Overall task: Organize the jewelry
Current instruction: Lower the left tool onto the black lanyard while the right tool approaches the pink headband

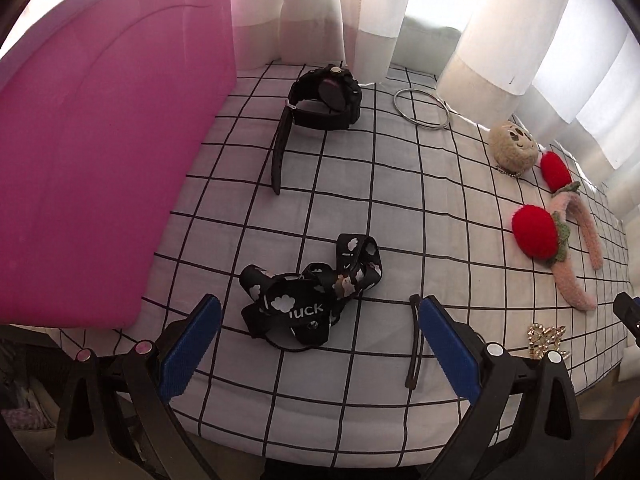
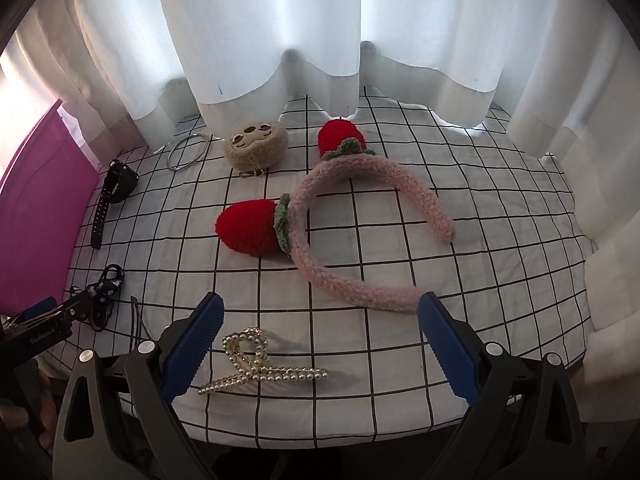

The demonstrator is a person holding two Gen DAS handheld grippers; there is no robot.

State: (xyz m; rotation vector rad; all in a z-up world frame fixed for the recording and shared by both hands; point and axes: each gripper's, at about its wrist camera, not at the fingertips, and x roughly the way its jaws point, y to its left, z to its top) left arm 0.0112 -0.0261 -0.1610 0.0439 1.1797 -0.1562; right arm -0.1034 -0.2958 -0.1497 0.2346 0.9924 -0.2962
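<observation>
Left tongs (image 1: 318, 344): hanging spread wide, black lanyard (image 1: 308, 300) lying between them.
Right tongs (image 2: 320, 344): gaping empty, pearl clip (image 2: 256, 364) lying between.

surface: grid-checked cloth (image 2: 400, 320) | on it: watch (image 1: 324, 96); bangle (image 1: 420, 110); lanyard (image 1: 312, 292); headband (image 2: 340, 240); pearl clip (image 2: 256, 364); plush charm (image 2: 256, 146)
</observation>
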